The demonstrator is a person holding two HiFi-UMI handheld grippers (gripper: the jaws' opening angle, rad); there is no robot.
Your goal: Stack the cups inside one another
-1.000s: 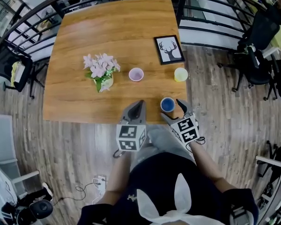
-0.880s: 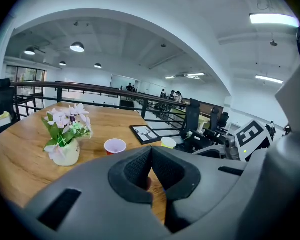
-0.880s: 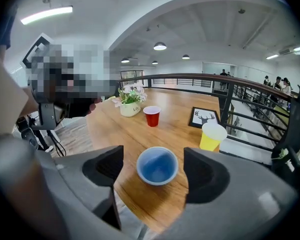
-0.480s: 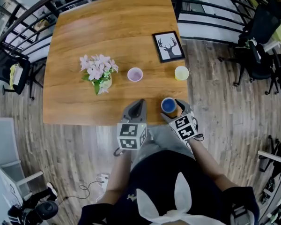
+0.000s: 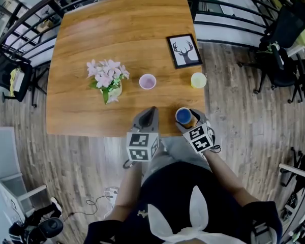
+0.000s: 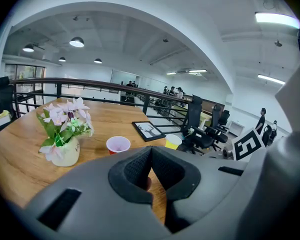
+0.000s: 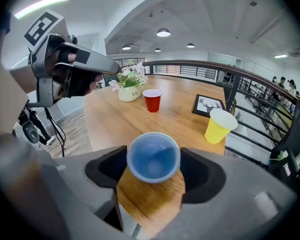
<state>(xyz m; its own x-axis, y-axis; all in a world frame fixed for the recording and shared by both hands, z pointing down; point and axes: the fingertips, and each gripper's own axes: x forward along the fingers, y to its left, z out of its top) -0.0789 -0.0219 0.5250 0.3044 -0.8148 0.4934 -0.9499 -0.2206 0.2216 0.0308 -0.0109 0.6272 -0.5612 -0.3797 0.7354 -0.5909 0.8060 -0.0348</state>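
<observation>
The right gripper's jaws, wide and just now closing, flank the small blue plastic cup at the wooden table's near edge, not visibly squeezing it. Best to close gently and lift it straight up. The left gripper's jaws are together and empty.

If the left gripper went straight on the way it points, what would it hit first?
Likely the table top just beyond the left gripper, short of the red cup; depth is unclear.

blue cup, red cup, yellow cup
</observation>
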